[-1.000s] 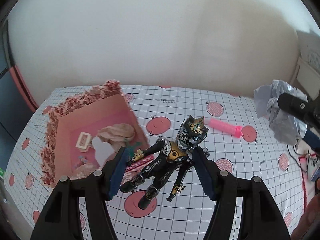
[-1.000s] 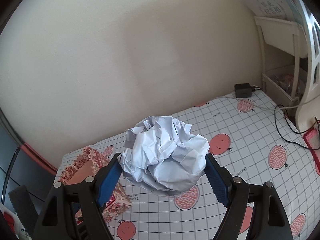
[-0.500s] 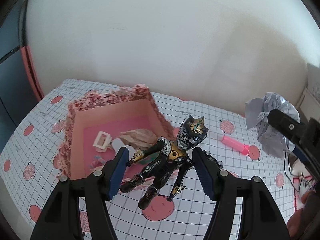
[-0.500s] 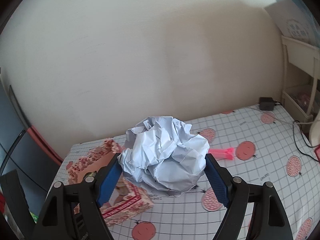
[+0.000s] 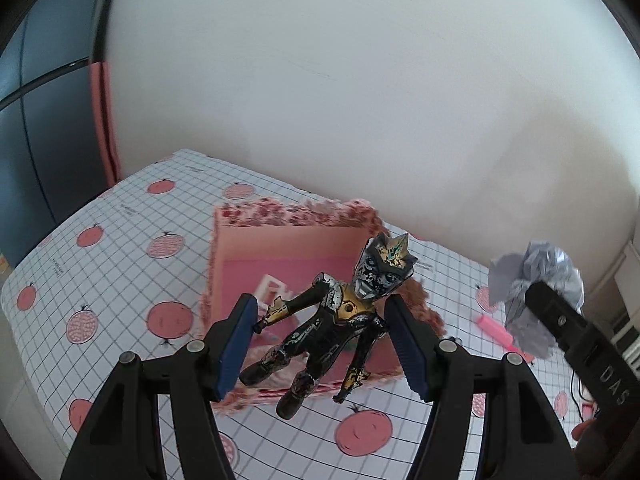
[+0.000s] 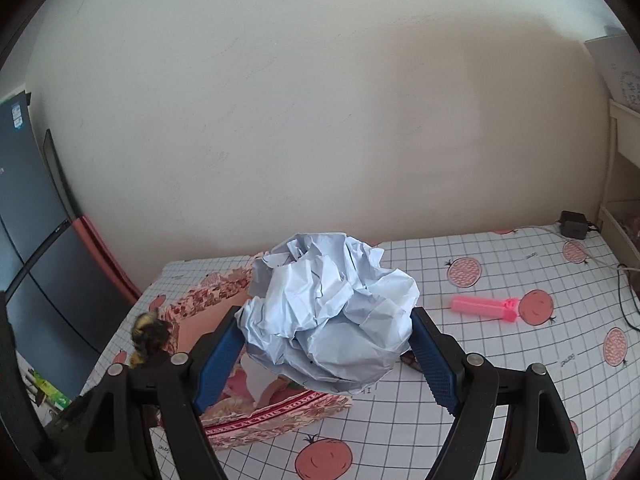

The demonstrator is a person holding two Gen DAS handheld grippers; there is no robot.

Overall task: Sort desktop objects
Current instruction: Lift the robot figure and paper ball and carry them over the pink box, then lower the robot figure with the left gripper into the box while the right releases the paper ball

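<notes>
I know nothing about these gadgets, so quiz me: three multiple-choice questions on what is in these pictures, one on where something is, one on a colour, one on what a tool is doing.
1. Where is the action figure?
A. lying flat on the tablecloth
B. held in the air over the open pink box
C. on a shelf

2. What colour is the small stick-shaped object lying on the tablecloth?
A. green
B. pink
C. black

3. What is the right tool doing?
A. hanging open with nothing in it
B. pressing on the box
C. clamping a crumpled paper ball

Answers: 1 B, the figure hangs between the fingers of the left tool with the box's inside behind it. 2 B, it is bright pink against the white grid cloth. 3 C, both blue pads press the paper's sides.
</notes>
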